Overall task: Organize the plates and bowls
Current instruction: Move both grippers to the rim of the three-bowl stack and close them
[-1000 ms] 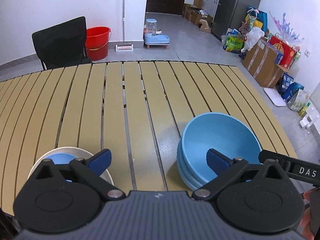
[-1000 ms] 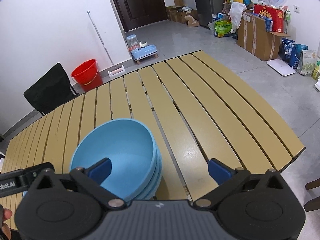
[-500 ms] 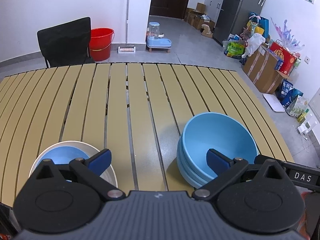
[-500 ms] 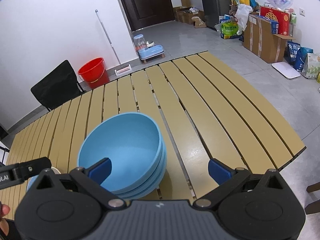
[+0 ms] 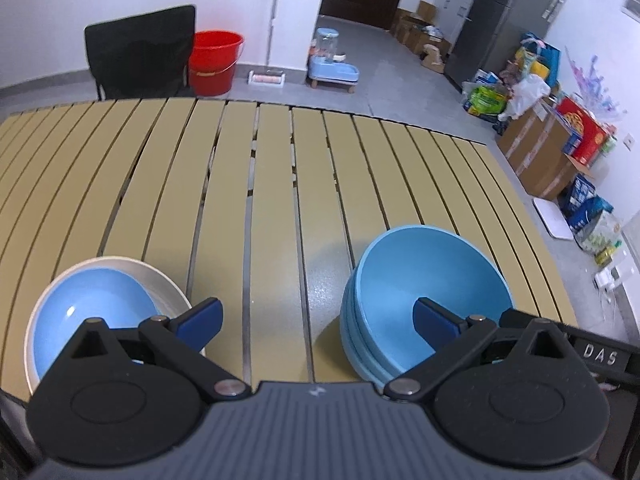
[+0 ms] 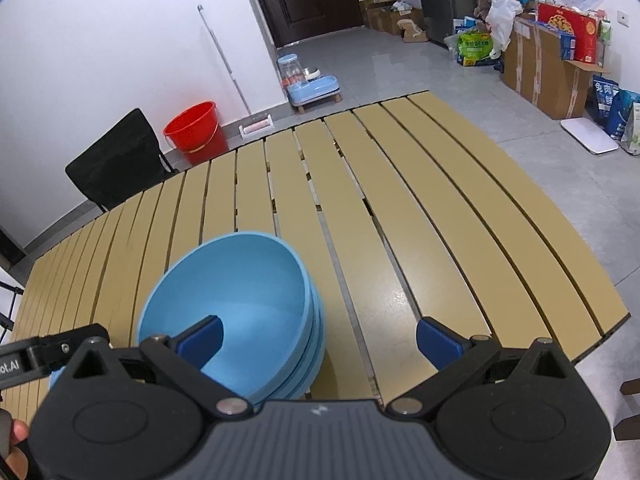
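A stack of blue bowls (image 5: 428, 292) (image 6: 236, 304) stands near the front edge of the slatted table (image 5: 280, 184). Left of it, a blue plate (image 5: 92, 316) rests inside a white plate (image 5: 160, 280). My left gripper (image 5: 316, 316) hovers open above the gap between plates and bowls, holding nothing. In the right wrist view my right gripper (image 6: 318, 338) is open too, its left fingertip (image 6: 200, 340) over the top bowl and its right one over bare table. Part of the other gripper shows at each view's edge.
The table's far and right edges drop to a grey floor. Beyond it stand a black chair (image 5: 140, 62), a red bucket (image 5: 212, 62), a pet feeder (image 5: 332, 66) and cardboard boxes (image 6: 548, 68). A hand (image 6: 16, 440) shows at bottom left.
Both grippers have risen and drawn back a little; the plates and bowls show more fully. Both stay open, and the dishes have not moved.
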A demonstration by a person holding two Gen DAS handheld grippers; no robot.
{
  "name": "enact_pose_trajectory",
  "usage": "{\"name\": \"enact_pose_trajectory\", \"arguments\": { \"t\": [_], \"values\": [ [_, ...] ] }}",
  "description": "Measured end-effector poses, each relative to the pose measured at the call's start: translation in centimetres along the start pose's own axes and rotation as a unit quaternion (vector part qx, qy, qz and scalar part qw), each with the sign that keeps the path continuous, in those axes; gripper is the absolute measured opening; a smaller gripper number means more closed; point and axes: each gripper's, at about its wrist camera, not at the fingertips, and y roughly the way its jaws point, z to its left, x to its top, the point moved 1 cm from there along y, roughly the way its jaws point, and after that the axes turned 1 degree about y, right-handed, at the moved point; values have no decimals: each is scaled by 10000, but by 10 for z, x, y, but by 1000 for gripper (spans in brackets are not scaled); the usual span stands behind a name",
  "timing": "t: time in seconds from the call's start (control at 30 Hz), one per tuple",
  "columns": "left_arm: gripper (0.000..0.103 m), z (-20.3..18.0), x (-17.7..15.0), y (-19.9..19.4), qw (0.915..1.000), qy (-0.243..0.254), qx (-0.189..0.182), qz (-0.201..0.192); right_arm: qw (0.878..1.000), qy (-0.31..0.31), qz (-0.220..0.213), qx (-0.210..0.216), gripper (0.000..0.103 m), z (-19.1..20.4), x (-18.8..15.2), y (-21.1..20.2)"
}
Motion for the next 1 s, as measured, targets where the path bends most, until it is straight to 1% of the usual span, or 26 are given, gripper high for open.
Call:
{"name": "enact_pose_trajectory", "arguments": {
  "t": [0.13,0.3,0.47,0.6,0.67,0.7,0.73,0.83,0.87,0.9,0.93,1.0],
  "values": [
    [103,-3,2,8,9998,-200,-12,61,9997,-114,213,44,103,0,6,13],
    [103,-9,2,19,9994,-324,-39,102,9991,-256,329,69,103,2,8,25],
    [102,-12,4,38,9988,-358,-36,318,9985,-250,488,92,103,3,6,40],
    [91,-13,5,53,9977,-396,-83,551,9976,-248,620,158,103,1,2,50],
    [89,-12,5,58,9968,-425,-162,651,9971,-227,693,204,102,2,2,55],
    [85,-12,4,61,9964,-445,-221,685,9968,-218,731,232,100,1,3,57],
    [79,-12,4,64,9959,-459,-296,718,9965,-207,774,255,99,1,2,59],
    [67,-11,4,72,9945,-473,-410,842,9957,-159,869,274,95,2,0,67],
    [65,-11,4,75,9939,-493,-436,882,9954,-136,902,291,93,2,0,69],
    [60,-11,5,77,9935,-507,-449,916,9951,-112,931,311,91,2,0,71],
    [57,-10,6,81,9928,-527,-473,965,9948,-88,954,331,91,2,1,72],
    [53,-9,5,86,9916,-561,-536,1038,9942,-32,1000,384,84,2,0,75]
  ]
}}
